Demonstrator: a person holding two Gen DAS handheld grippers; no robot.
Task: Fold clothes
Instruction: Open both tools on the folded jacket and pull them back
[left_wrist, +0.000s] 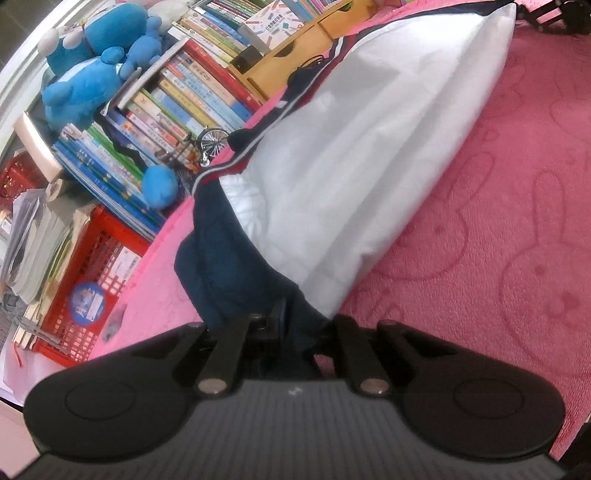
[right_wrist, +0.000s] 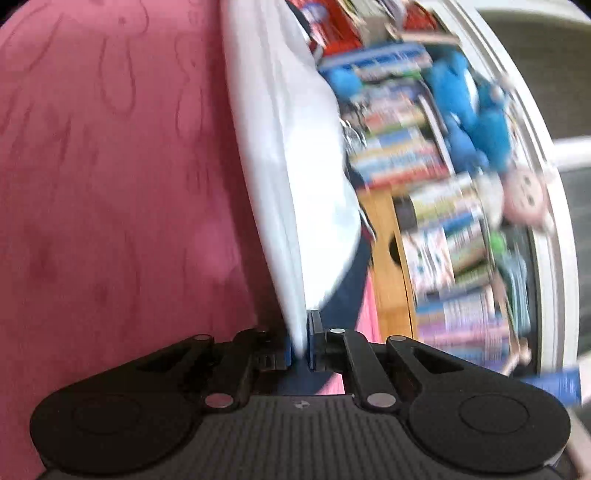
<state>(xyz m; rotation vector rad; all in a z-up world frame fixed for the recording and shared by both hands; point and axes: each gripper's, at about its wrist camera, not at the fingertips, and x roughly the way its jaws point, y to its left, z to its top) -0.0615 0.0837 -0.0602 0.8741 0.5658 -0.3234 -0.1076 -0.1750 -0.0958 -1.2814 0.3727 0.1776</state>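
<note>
A white and navy garment (left_wrist: 354, 155) with red and white trim is stretched above the pink bed cover (left_wrist: 498, 221). My left gripper (left_wrist: 291, 325) is shut on its navy end, with the cloth bunched between the fingers. Far off at the top right, the other end runs to a dark shape. In the right wrist view the same garment (right_wrist: 291, 166) hangs as a white sheet with a navy edge, and my right gripper (right_wrist: 304, 339) is shut on its lower corner. That view is blurred by motion.
Beyond the bed's edge lie shelves of books (left_wrist: 192, 96), blue plush toys (left_wrist: 92, 62), a red crate (left_wrist: 92, 280) and a wooden drawer box (left_wrist: 295, 48). The pink bed cover (right_wrist: 110, 184) with a rabbit pattern spreads under the garment.
</note>
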